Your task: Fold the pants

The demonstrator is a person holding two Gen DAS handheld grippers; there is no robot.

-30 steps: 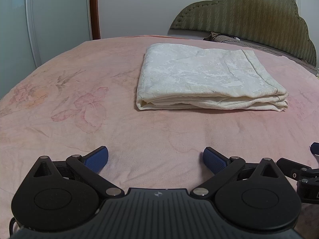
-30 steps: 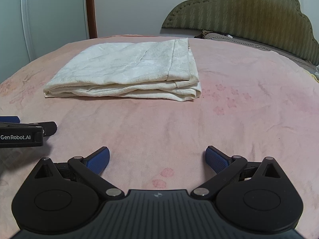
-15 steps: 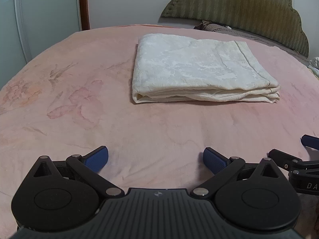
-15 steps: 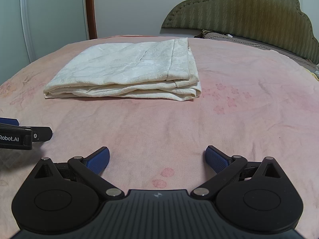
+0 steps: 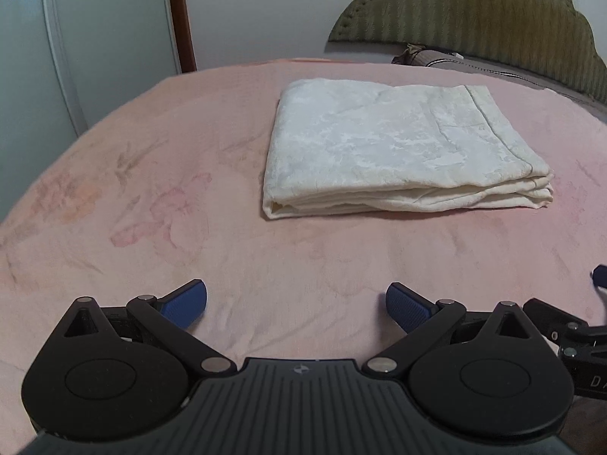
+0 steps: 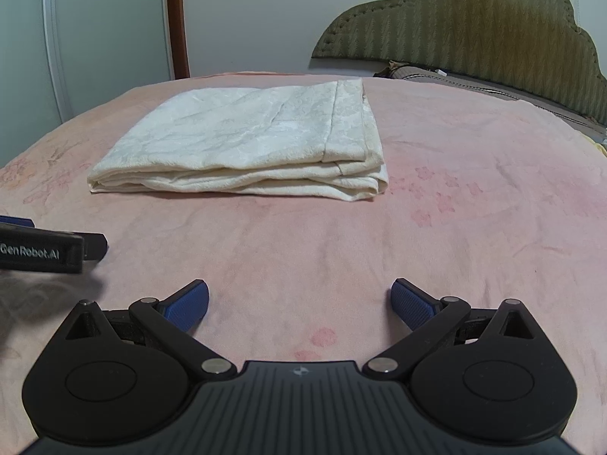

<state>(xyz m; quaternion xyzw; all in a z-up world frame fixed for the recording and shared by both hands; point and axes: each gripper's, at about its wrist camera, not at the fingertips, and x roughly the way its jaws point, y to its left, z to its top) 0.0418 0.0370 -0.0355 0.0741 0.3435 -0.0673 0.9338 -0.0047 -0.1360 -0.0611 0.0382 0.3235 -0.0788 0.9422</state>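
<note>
Cream-white pants [image 5: 398, 151] lie folded into a flat rectangular stack on the pink bedspread, its layered edges facing me. The same pants [image 6: 250, 148] show in the right wrist view, left of centre. My left gripper [image 5: 296, 302] is open, low over the spread, well short of the stack, with nothing between its blue pads. My right gripper [image 6: 299, 303] is also open and empty, equally far back. The left gripper's side [image 6: 45, 248] shows at the left edge of the right wrist view.
The pink floral bedspread [image 5: 151, 197] covers the bed on all sides of the stack. An olive padded headboard [image 6: 474, 19] stands at the back right, with a pillow [image 5: 493, 64] beneath it. A pale wardrobe door [image 5: 95, 38] and a wooden frame are at the left.
The left wrist view has swung slightly, so the folded stack shifts in the frame. The right gripper has barely moved. Both grippers stay open and the pants lie still.
</note>
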